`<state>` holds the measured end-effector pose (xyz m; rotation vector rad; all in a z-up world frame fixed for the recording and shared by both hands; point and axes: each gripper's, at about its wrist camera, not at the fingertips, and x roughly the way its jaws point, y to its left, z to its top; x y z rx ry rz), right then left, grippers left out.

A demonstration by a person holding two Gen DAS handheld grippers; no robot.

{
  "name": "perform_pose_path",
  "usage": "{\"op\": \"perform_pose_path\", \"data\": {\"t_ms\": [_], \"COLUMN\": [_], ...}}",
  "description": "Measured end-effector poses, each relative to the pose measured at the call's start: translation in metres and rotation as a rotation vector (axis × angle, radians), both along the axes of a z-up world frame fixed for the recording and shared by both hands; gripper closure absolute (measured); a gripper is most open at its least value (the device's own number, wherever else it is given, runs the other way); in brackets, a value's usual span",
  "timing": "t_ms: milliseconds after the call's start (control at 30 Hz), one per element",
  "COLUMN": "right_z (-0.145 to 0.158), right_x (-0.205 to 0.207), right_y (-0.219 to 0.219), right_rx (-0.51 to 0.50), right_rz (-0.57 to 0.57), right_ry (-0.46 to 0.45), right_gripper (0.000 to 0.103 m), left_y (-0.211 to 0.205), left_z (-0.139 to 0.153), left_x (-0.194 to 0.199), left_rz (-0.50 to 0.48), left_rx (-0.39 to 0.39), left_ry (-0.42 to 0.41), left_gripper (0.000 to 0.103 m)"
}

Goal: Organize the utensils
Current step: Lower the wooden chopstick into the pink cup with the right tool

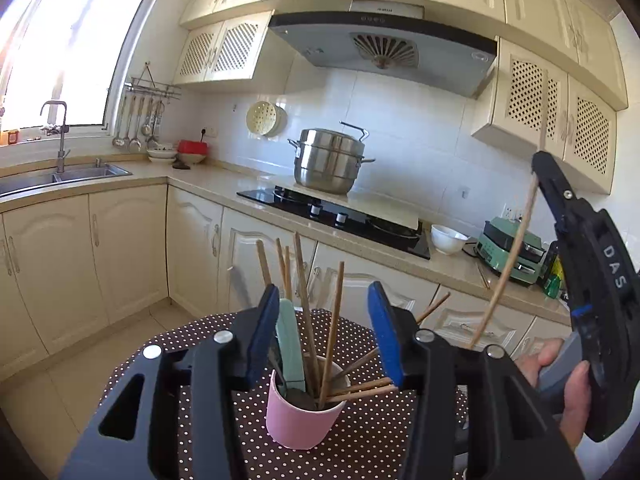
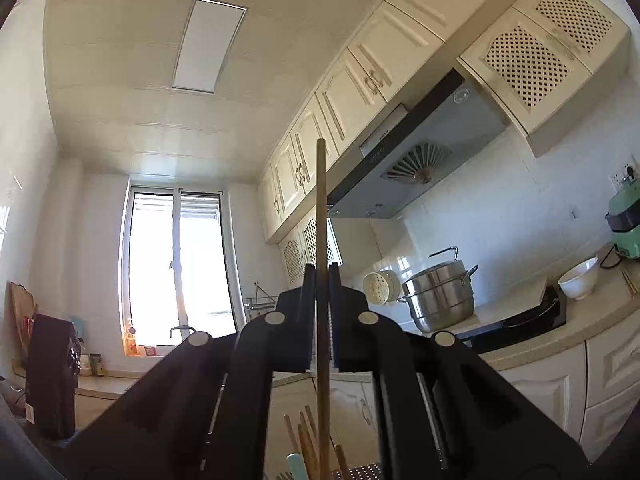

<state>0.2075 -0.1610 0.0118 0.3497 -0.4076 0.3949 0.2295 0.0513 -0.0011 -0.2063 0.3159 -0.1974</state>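
Left gripper (image 1: pixel 326 334), lower centre: jaws apart, straddling pink cup (image 1: pixel 301 420) of chopsticks (image 1: pixel 333 328) and a mint-green utensil (image 1: pixel 289 344), pressing on nothing. Right gripper (image 2: pixel 322 280), upper right of left view: clamped on single chopstick (image 2: pixel 321 220). Cup on polka-dot cloth (image 1: pixel 360 448).

Chopstick (image 2: pixel 322 420) lower end cut off by frame edge; cup base hidden.

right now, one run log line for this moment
left fingers: open around pink cup | right fingers: shut on chopstick, raised | cup: holds chopsticks, green utensil
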Motion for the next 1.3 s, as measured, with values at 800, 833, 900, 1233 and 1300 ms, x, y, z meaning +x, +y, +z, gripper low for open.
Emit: {"op": "perform_pose_path", "data": {"t_ms": [800,833,900,1233,1300], "right_z": [-0.051,-0.053,-0.056,-0.065,-0.067], "right_x": [0.029,0.031,0.036,0.051,0.05], "right_y": [0.076,0.077,0.079,0.084,0.085], "right_rx": [-0.115,-0.123,-0.133,-0.167,-0.18], "right_rz": [0.0,-0.006,-0.02,-0.068,-0.089], "right_ry": [0.095,0.096,0.097,0.1,0.087], "right_gripper": [0.096,0.096,0.096,0.096,0.096], "left_y": [0.042,0.041,0.042,0.045,0.045], "left_z": [-0.032,-0.034,-0.04,-0.057,-0.057], "left_x": [0.021,0.026,0.034,0.058,0.061], "left_rz": [0.027,0.025,0.019,0.017,0.017], "left_rx": [-0.069,-0.07,-0.075,-0.092,-0.093], "left_ry": [0.07,0.074,0.086,0.117,0.115], "left_gripper": [0.055,0.055,0.055,0.055,0.055]}}
